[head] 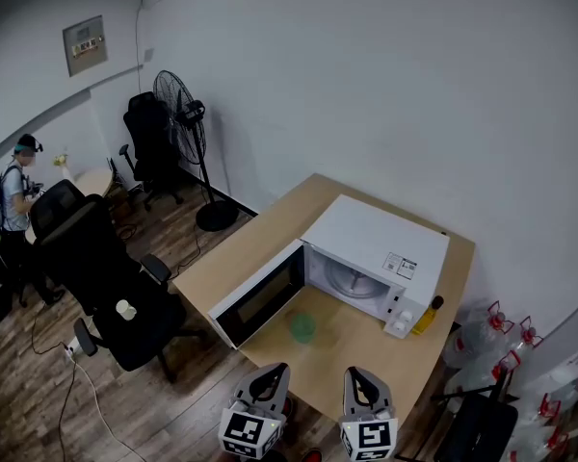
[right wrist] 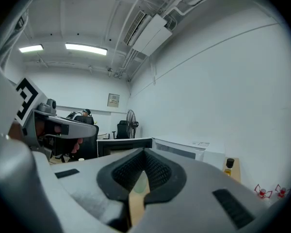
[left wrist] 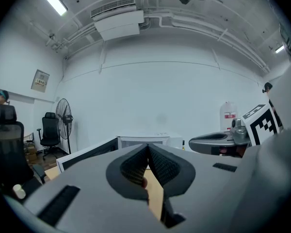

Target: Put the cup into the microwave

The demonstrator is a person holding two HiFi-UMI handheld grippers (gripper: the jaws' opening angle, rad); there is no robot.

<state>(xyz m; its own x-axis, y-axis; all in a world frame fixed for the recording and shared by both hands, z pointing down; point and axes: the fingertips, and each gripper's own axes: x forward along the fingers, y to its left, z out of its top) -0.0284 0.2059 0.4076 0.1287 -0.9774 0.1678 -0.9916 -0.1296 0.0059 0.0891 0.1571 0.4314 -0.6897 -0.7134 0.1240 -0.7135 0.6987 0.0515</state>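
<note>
**On the desk ahead of both grippers, the cup stood ungrasped**

On the desk [head: 260, 243], before the open mouth of the microwave [head: 376, 243], the green cup [head: 302, 327] stood upright with its rim up. It was outside the oven, near the inner face of the door [head: 260, 298], which hung swung out to the left. The turntable [head: 354, 279] inside was bare.

Both tools hung at the near edge, well short of the cup. The left gripper [head: 273, 373] had its fingers [left wrist: 131, 169] pressed together at the tips with nothing between them. The right gripper [head: 359, 375] likewise had its fingers [right wrist: 160, 171] closed tip to tip and held nothing.

The cup lay forward of both, between their two lines. From the head view it sat ahead and a little to the right of the left gripper, and ahead and to the left of the right one. The left looked slightly nearer. The right gripper view, however, showed the pale green cup straight down the slit below its closed tips, so that hand seemed already aimed at it.

Since the cup's long axis ran vertically and both grippers pointed nearly level, a grasp would probably call for opening the fingers first. They would then slide forward to either side of the cup's wall, and the loaded hand would carry on ahead and rightward into the cavity.
</note>
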